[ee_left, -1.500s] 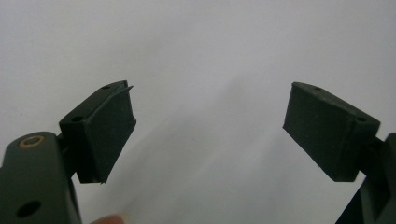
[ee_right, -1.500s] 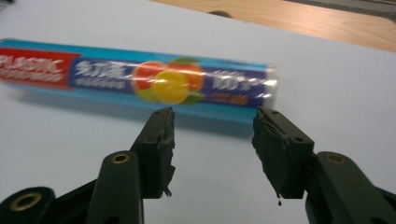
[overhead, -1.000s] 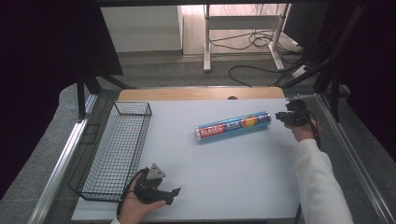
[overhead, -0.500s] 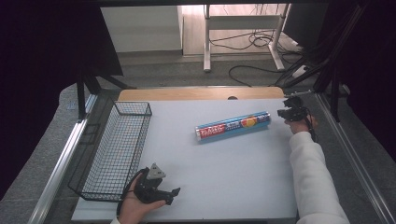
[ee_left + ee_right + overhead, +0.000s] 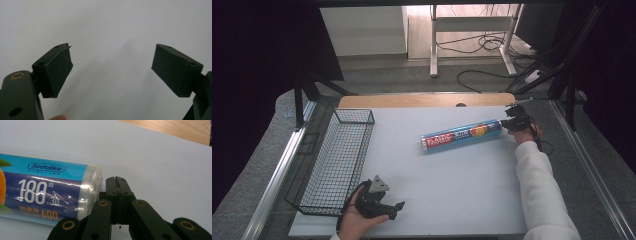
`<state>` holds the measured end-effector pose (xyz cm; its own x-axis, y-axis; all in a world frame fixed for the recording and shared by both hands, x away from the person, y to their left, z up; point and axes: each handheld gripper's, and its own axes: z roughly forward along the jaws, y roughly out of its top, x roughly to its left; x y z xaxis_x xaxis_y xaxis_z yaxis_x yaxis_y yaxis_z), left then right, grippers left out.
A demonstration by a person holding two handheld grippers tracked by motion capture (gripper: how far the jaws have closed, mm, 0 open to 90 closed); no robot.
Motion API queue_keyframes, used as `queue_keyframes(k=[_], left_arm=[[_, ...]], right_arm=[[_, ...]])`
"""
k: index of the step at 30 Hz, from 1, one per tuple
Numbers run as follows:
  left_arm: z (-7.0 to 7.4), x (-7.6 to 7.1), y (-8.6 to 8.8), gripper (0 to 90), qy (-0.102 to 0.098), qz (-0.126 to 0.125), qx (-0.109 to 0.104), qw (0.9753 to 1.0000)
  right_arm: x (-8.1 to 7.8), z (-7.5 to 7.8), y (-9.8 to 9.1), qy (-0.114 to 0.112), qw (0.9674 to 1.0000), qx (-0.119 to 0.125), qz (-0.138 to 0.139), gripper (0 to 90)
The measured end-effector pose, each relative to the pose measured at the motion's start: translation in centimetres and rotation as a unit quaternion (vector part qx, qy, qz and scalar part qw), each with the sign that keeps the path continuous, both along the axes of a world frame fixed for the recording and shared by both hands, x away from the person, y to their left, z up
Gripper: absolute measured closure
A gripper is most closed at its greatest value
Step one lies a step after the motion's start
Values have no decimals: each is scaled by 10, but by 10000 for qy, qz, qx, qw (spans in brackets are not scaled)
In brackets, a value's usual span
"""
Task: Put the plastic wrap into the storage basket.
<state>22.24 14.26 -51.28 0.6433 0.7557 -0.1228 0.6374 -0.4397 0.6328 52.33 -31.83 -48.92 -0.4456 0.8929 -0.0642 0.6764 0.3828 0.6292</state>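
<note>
A long roll of plastic wrap with a blue label lies on the white table, slanting up to the right; its end fills the left of the right gripper view. My right gripper is at the roll's right end, its jaws pressed together with nothing between them, tips beside the roll's end face. My left gripper rests near the table's front left, held in a hand. Its jaws stand wide apart over bare white table.
A black wire basket stands along the table's left side, just behind the left gripper. A wooden strip borders the far edge. Metal rails run along both sides. Cables and desk legs lie on the floor beyond.
The right gripper has shifted slightly left and nearer, closing on the roll's right end. The left gripper and the roll have not moved.
</note>
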Motion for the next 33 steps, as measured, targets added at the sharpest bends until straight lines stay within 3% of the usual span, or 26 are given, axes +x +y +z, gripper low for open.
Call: queue_keyframes(k=[6,17,33], left_arm=[[0,0,0,162,2,-3,9,10000],[-2,2,-3,163,17,-67,44,10000],[-2,2,-3,163,21,-113,70,9999]], right_arm=[[-1,-1,-1,25,10000,88,7,892],[-8,-1,-1,73,9996,51,272,892],[-23,-4,33,24,9964,-18,845,892]])
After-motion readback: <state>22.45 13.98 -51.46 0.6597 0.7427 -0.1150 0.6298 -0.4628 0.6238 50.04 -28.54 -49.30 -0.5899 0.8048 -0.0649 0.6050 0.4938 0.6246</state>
